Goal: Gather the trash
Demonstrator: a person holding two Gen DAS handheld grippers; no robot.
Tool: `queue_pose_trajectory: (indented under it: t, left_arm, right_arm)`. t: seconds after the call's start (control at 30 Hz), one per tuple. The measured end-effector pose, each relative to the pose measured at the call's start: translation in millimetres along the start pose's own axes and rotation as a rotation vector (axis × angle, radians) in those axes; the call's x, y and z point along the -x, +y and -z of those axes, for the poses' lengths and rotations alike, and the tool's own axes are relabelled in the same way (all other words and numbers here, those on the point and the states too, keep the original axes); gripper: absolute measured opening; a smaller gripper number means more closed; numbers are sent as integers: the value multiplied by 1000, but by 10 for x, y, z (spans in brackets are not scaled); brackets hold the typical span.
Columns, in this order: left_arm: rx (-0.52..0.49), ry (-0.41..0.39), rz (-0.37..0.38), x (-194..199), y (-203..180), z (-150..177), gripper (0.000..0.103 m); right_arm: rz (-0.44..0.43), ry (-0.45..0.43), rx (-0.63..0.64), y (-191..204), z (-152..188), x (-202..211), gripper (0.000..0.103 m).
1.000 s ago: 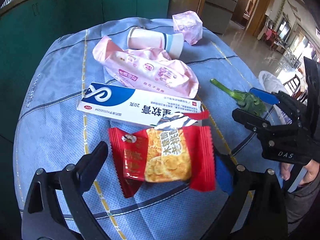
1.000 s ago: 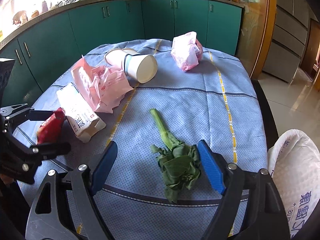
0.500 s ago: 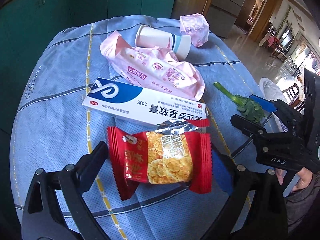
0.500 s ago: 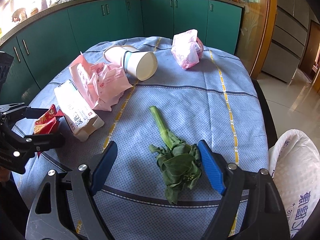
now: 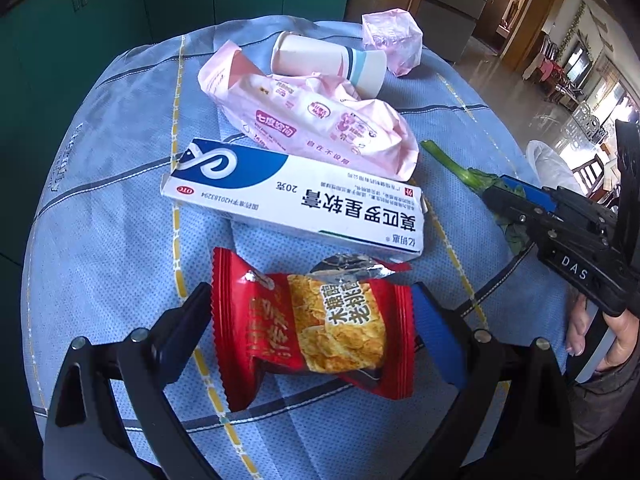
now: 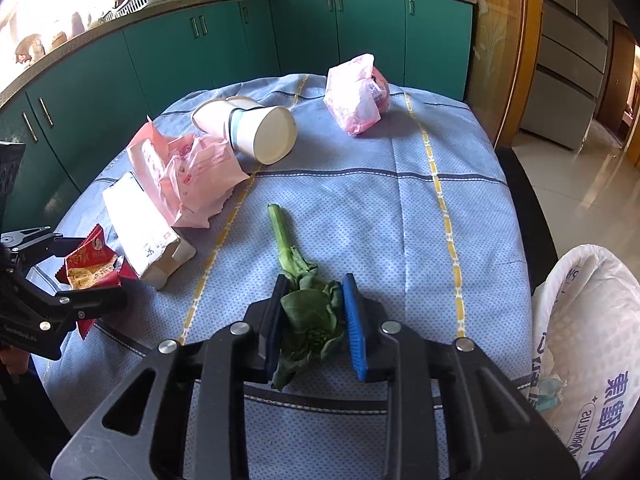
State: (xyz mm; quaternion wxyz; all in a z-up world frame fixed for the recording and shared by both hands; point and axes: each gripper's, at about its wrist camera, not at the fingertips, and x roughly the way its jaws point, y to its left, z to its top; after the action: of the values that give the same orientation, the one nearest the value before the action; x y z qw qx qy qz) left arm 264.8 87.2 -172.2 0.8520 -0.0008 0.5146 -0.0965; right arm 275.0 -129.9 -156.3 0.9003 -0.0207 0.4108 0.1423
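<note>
My left gripper (image 5: pixel 312 316) has its jaws pressed against both ends of a red snack wrapper (image 5: pixel 316 324), which crumples between them on the blue tablecloth. The wrapper also shows in the right wrist view (image 6: pixel 90 264). My right gripper (image 6: pixel 314 312) is closed on the leafy end of a green vegetable stalk (image 6: pixel 308 308), whose stem points away from me. The stalk also shows in the left wrist view (image 5: pixel 452 162). A white and blue medicine box (image 5: pixel 296 200), a pink wrapper (image 5: pixel 316 120), two nested paper cups (image 6: pixel 256 130) and a pink crumpled bag (image 6: pixel 358 96) lie on the table.
A white trash bag (image 6: pixel 580 340) stands open at the table's right edge. The round table (image 6: pixel 460 184) is covered by a blue checked cloth. Green kitchen cabinets (image 6: pixel 240 40) run behind it. A hand holds the right gripper in the left wrist view (image 5: pixel 592 320).
Both grippers closed in: the left jaws narrowed onto the red snack wrapper, crumpling it, and the right jaws closed onto the vegetable's leaves.
</note>
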Motion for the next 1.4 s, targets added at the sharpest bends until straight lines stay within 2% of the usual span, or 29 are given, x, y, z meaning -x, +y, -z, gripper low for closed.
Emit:
queue_pose_trajectory:
  t: [0.13,0.27,0.3,0.33,0.4,0.53,0.8,1.1,1.4]
  left_arm:
    - [-23,5,-11,1,-20,28,97]
    - [-48,4,-24,9,-49,56,96]
    - [-48,1,-27,17,-43,57,92]
    - [-49,-6,-34,32,-41,62,84]
    - [-43,-21,-36,71,-25,64,77]
    - [-43,-63,1,205,-23,65,59]
    - [-98,-160,22,435,-118,102,54]
    - [-158,-307,78,699,-331,71,54]
    - [-177,-396,76,793,-700,-29,54]
  right_arm:
    - [1,6,18,51,5,-23,49]
    - [23,14,46,103,10,-64,50]
    - [22,13,45,100,11,-63,47]
    - [21,11,44,94,11,-60,43]
    - [18,7,40,68,13,-41,27]
    - [-3,-11,19,3,7,18,22]
    - [-13,-105,-8,-64,-27,243,22]
    - [24,-97,7,-76,10,261,22]
    - [59,-142,-28,-232,55,447,22]
